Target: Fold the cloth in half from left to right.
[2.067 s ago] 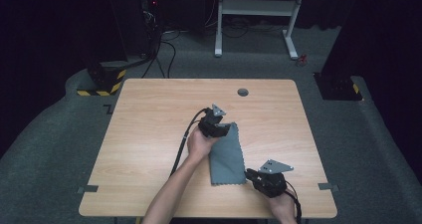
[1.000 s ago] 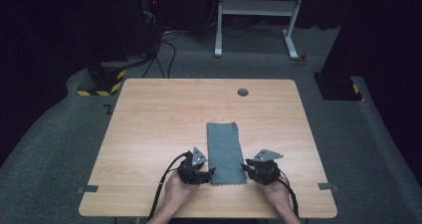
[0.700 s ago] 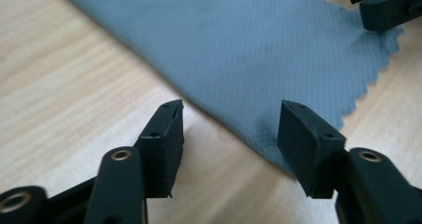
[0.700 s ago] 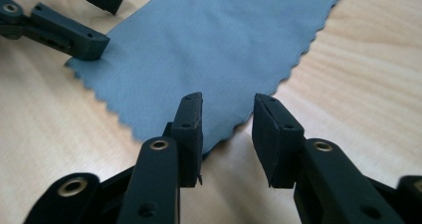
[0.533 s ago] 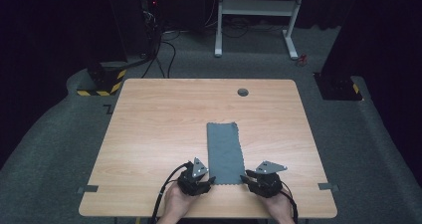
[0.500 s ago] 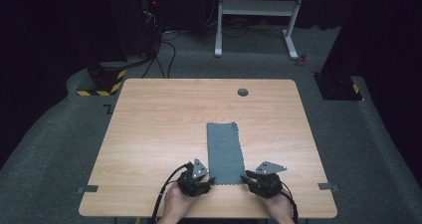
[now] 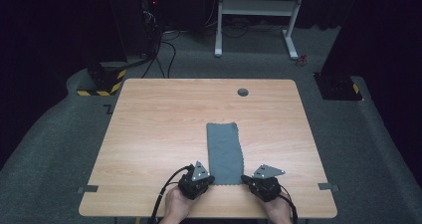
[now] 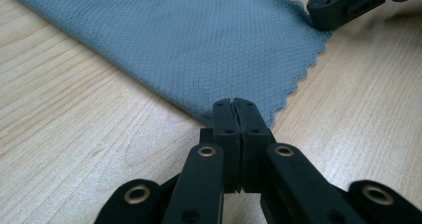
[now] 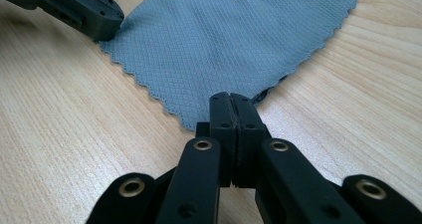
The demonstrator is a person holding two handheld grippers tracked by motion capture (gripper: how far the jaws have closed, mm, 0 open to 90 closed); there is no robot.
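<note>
One cloth [image 7: 225, 152], two grippers, left [image 7: 197, 181] and right [image 7: 261, 183], one table [image 7: 149, 129], one far white desk frame [image 7: 256, 7].

Light wood table [image 7: 164, 129], round grommet hole [image 7: 243, 92] near far edge. Grey carpet floor [image 7: 358, 149]. Dark room behind; white desk frame [image 7: 254, 7], cables [image 7: 164, 50], yellow-black striped base [image 7: 102, 82].
</note>
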